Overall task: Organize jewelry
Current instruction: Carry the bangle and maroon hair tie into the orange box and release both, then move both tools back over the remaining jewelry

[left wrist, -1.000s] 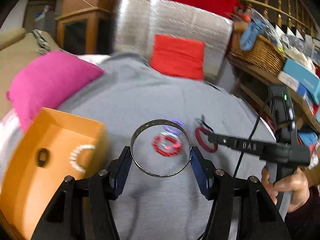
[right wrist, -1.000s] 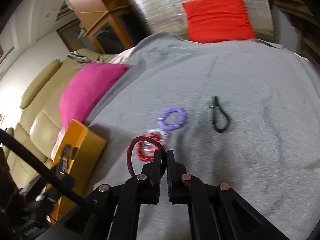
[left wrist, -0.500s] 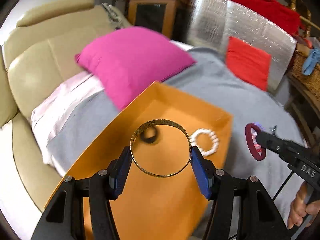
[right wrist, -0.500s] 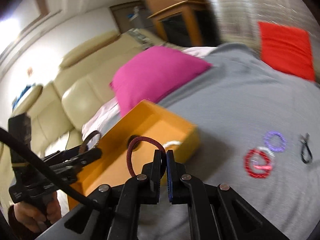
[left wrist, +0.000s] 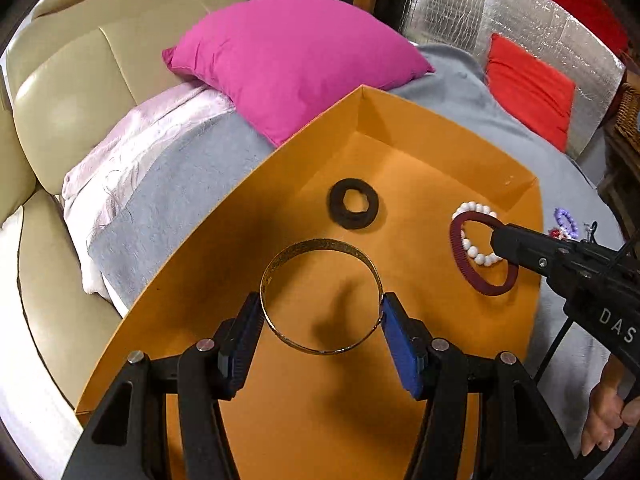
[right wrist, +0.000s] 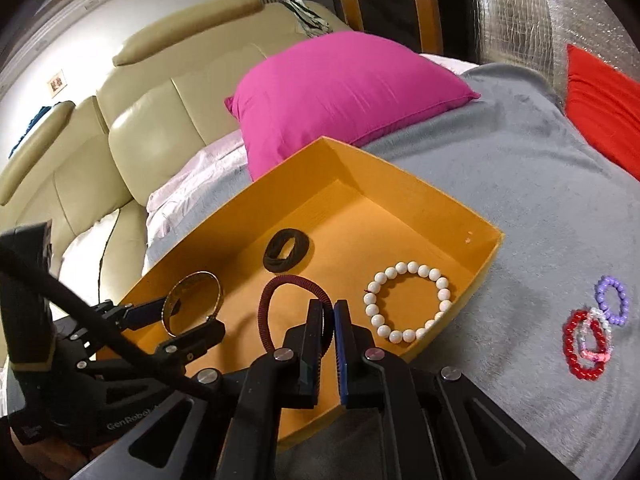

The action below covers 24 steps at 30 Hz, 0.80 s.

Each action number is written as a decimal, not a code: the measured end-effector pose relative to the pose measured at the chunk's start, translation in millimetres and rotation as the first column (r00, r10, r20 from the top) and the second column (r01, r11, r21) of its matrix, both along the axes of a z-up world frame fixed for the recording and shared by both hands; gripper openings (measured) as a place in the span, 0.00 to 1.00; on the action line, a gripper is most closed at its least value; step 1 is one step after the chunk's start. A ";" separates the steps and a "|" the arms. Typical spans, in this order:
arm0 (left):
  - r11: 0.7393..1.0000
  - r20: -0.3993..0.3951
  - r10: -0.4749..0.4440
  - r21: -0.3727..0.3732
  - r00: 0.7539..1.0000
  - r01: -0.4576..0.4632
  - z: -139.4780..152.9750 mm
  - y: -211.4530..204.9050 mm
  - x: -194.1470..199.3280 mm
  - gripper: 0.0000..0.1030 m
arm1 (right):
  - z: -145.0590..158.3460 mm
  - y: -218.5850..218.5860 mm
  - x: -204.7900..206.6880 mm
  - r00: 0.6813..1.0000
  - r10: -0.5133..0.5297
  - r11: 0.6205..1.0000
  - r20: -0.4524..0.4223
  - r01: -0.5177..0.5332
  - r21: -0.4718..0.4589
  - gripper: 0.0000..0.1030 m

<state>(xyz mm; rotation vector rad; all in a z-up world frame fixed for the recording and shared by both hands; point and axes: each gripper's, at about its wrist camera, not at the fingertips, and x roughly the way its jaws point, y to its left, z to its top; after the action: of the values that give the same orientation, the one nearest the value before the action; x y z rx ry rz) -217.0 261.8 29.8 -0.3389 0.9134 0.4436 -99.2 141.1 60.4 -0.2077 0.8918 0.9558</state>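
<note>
An open orange box point(left wrist: 424, 160) lies on a grey blanket point(right wrist: 540, 200). Inside it rest a black scrunchie point(left wrist: 338, 204) and a white bead bracelet point(right wrist: 378, 278). My left gripper point(left wrist: 320, 312) hangs over the box floor, shut on a gold bangle point(left wrist: 320, 242) that spans its blue pads. Over the box's right side, my right gripper point(right wrist: 333, 308) is shut on a dark red hair band point(right wrist: 280, 282), which hangs above the white beads. Red point(right wrist: 570, 340), clear-pink point(right wrist: 592, 354) and purple point(right wrist: 600, 290) bead bracelets lie on the blanket right of the box.
A pink pillow point(left wrist: 296, 56) touches the box's far corner, with a cream sofa point(left wrist: 72, 92) behind and to the left. A red cushion point(left wrist: 528, 92) leans on a silver foil panel point(left wrist: 460, 12) at the far right. A hand point(left wrist: 604, 420) holds the right gripper's handle.
Both grippers have swung left from over the grey blanket to above the orange box, each carrying its piece. The bangle and the hair band now hang over the box floor.
</note>
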 end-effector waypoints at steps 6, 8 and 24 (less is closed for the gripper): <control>1.000 -0.035 0.005 0.029 0.999 -0.004 -2.9 -3.4 4.5 0.60 | -4.1 2.1 6.4 1.000 -0.005 1.000 -0.026 0.005 0.002 0.28; 0.999 -0.041 0.015 0.033 0.999 -0.014 -1.6 -3.3 3.7 0.60 | -2.1 -2.6 7.3 1.000 -0.010 1.000 -0.024 0.011 0.026 0.29; 0.972 0.046 -0.137 0.197 0.989 0.126 60.2 -81.8 13.8 0.63 | 36.5 -85.2 26.7 0.985 -0.172 0.976 0.031 0.166 0.145 0.29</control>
<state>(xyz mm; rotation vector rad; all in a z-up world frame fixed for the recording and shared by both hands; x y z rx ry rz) -203.2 179.9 90.0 -0.1123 0.8215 0.3945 -72.5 55.9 97.0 -0.0301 0.7855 0.8492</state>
